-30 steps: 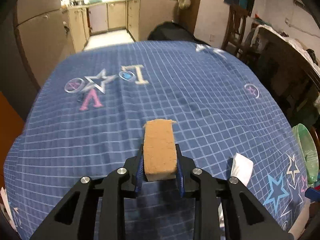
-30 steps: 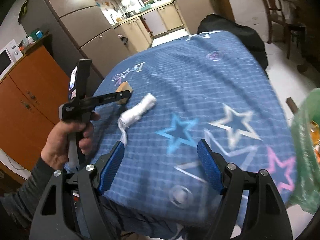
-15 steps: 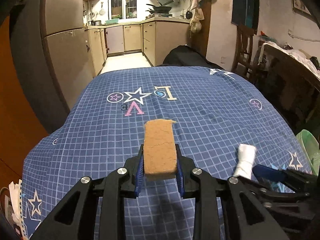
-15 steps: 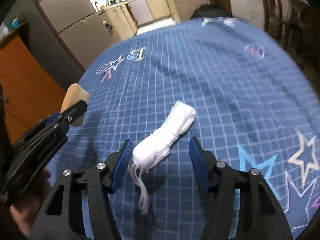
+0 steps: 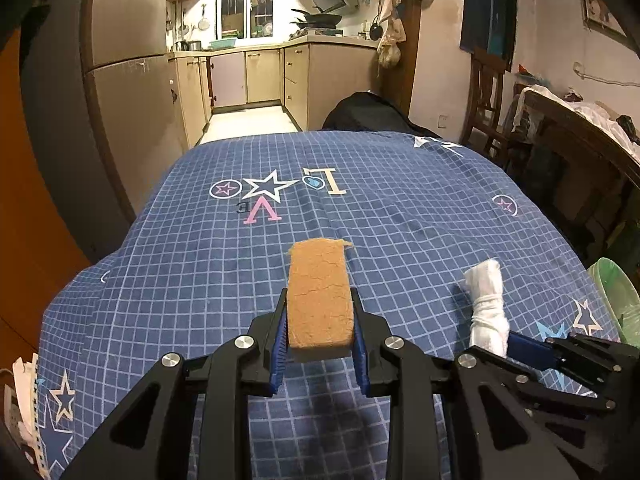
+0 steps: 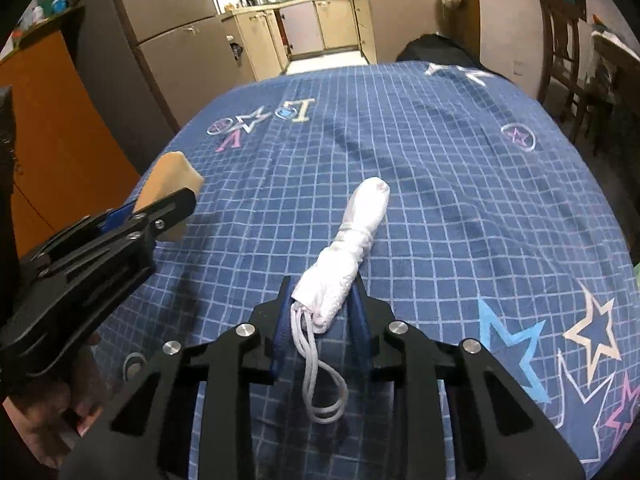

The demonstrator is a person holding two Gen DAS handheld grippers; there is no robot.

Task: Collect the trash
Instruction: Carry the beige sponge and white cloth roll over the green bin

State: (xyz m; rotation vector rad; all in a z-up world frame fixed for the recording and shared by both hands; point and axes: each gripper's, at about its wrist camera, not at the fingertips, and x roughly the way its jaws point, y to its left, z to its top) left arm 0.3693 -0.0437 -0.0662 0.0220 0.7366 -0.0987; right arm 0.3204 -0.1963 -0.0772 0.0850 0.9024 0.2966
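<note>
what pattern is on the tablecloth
Blue tablecloth with a white grid, stars and letters; clearest in the right wrist view.

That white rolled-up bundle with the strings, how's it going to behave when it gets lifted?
The white bundle looks like soft wrapped cloth, so it is probably light and may sag beyond the right gripper, which grips one end. Its loose strings will likely dangle. It seems unlikely to slip.

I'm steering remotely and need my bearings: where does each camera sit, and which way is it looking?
Left wrist: on the left gripper, looking along its fingers over the blue tablecloth toward the kitchen; shut on a tan sponge.
Right wrist: on the right gripper, same heading; its jaws have just been closing on a rolled white mask; a hand shows.
Shared: tablecloth, sponge, mask, each other's gripper.
</note>
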